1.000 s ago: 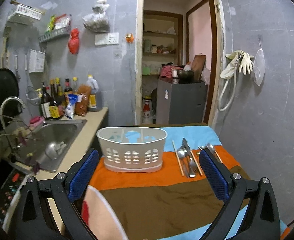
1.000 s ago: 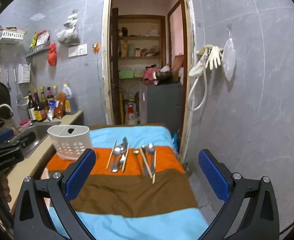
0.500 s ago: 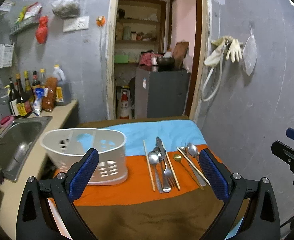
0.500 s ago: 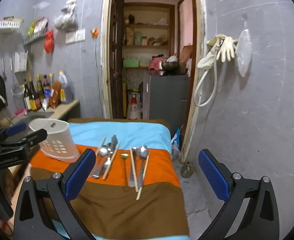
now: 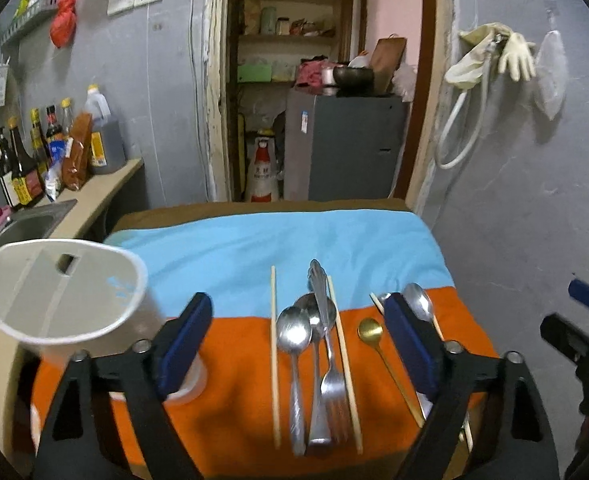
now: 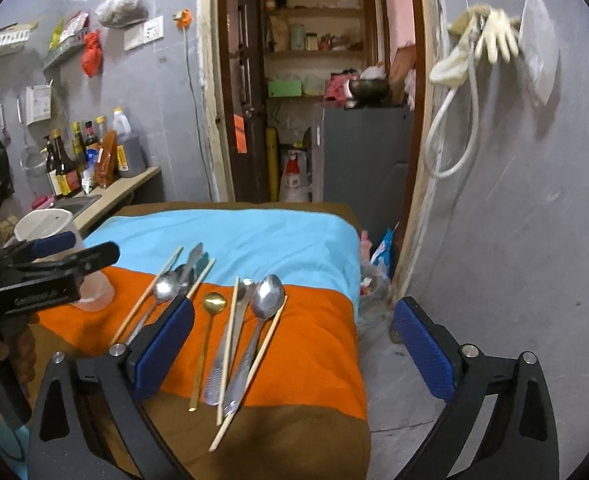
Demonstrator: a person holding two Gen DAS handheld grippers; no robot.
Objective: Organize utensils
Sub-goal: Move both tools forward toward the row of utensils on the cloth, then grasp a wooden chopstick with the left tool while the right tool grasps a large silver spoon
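Utensils lie in two groups on the striped cloth (image 5: 234, 392). The left group holds a steel spoon (image 5: 294, 344), a fork (image 5: 332, 384) and chopsticks (image 5: 273, 344). My left gripper (image 5: 296, 340) is open right above this group. A gold spoon (image 5: 370, 330) lies to the right, also seen in the right wrist view (image 6: 213, 303). A large spoon (image 6: 268, 300) and more chopsticks (image 6: 254, 364) lie under my open right gripper (image 6: 294, 344). The white utensil basket (image 5: 62, 300) stands at the left.
A sink (image 5: 26, 224) and counter with bottles (image 5: 22, 168) are at the left. A doorway with a grey cabinet (image 5: 342, 148) is behind the table. The grey wall (image 6: 514, 200) with hanging gloves is close on the right, with floor below the table's right edge.
Both grippers have moved forward and down toward the utensils. The left one swung right, from the basket to the left utensil group. Both stay open.
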